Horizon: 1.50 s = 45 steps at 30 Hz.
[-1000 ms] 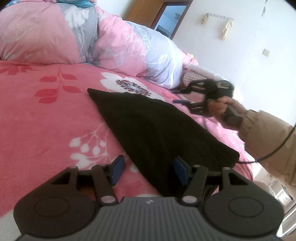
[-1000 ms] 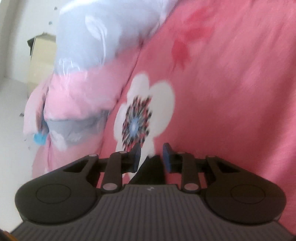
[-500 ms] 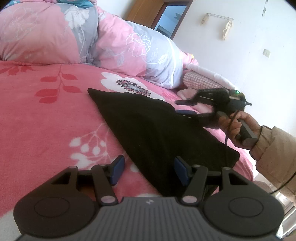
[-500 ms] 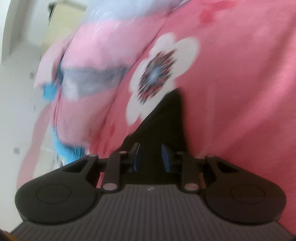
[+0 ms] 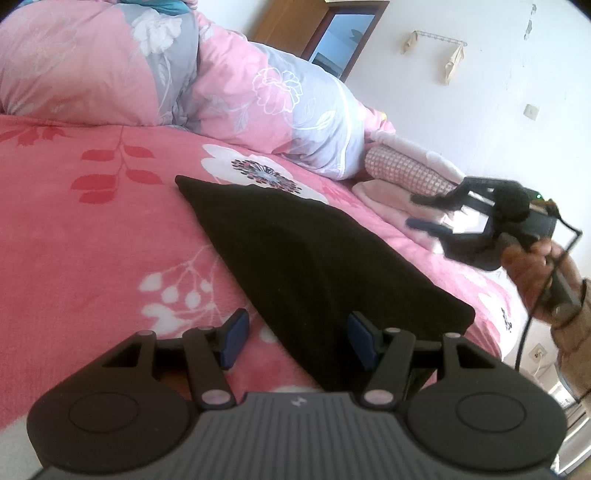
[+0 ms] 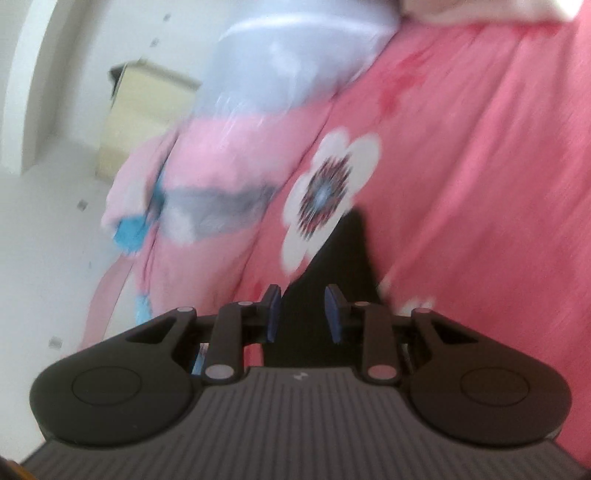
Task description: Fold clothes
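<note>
A black garment [image 5: 306, 258], folded into a long flat shape, lies diagonally on the pink flowered bedspread [image 5: 92, 236]. My left gripper [image 5: 298, 332] is open low over the garment's near end, with its right pad above the cloth and its left pad above the bedspread. In the left wrist view my right gripper [image 5: 419, 211] is held in the air by a hand [image 5: 535, 273], beyond the garment's right edge and apart from it. The blurred right wrist view shows the right gripper [image 6: 303, 306] open and empty, with the garment's pointed corner [image 6: 351, 243] beyond its pads.
A pile of pink and grey flowered duvets [image 5: 221, 88] fills the back of the bed. A pink checked pillow [image 5: 402, 170] and pale pink cloth [image 5: 391, 199] lie at the far right. Behind them are a white wall and a wooden door frame [image 5: 291, 26].
The right gripper has drawn back to the right, off the garment's edge, and its view has swung. The left gripper and the garment have stayed still.
</note>
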{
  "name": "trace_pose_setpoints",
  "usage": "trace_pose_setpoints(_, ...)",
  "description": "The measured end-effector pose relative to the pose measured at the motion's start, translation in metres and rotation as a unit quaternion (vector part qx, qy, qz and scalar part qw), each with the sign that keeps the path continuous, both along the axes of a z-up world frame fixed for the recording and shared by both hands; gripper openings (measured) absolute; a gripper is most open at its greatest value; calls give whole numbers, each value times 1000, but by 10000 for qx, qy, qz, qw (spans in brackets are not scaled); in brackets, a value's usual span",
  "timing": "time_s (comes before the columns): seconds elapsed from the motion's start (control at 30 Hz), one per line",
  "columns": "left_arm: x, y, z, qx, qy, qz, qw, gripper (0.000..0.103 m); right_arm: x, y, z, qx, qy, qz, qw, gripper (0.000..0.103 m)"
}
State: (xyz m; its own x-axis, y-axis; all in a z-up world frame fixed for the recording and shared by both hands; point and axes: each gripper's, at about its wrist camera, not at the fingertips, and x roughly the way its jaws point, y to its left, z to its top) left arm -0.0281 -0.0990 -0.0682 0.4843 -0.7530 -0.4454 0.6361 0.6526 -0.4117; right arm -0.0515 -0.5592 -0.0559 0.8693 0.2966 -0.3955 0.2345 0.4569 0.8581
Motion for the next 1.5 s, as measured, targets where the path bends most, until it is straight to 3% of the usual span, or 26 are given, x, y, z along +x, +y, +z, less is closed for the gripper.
trace_pose_setpoints(0.17, 0, 0, 0, 6, -6, 4, 10000, 60, -8, 11, -15, 44, 144, 126, 9998, 26)
trace_pose_setpoints(0.23, 0, 0, -1, 7, -7, 5, 10000, 60, -11, 15, -22, 61, 201, 176, 9996, 17)
trace_pose_setpoints(0.3, 0, 0, -1, 3, -2, 4, 10000, 60, -15, 20, -26, 73, 240, 237, 9994, 20)
trace_pose_setpoints(0.67, -8, 10, 9, -38, 296, 436, 9986, 64, -45, 69, 5, -112, -283, 982, 9947, 23)
trace_pose_setpoints(0.73, -13, 11, 9, 17, 297, 502, 9983, 64, -43, 80, 0, -138, -145, 1161, 9930, 23)
trace_pose_setpoints(0.87, -21, 14, 11, 63, 289, 574, 9979, 65, -66, 81, -16, -415, 234, 1051, 9933, 16)
trace_pose_setpoints(1.0, -28, 18, 14, 72, 306, 623, 9976, 66, -106, 69, 0, -952, 538, 582, 9923, 16)
trace_pose_setpoints(1.1, -35, 24, 16, 67, 326, 709, 9969, 65, -111, 74, 16, -1344, 566, 503, 9880, 20)
trace_pose_setpoints(1.17, -38, 28, 18, 83, 339, 786, 9963, 65, -100, 90, 25, -1505, 312, 739, 9854, 20)
trace_pose_setpoints(1.33, -43, 31, 22, 177, 318, 929, 9950, 66, -48, 149, 19, -1295, -316, 2053, 9696, 20)
trace_pose_setpoints(1.43, -46, 31, 22, 252, 276, 945, 9948, 66, -27, 170, -5, -1195, -144, 2446, 9621, 19)
trace_pose_setpoints(1.5, -47, 31, 22, 287, 266, 929, 9949, 66, -30, 171, -22, -1092, 44, 2547, 9608, 14)
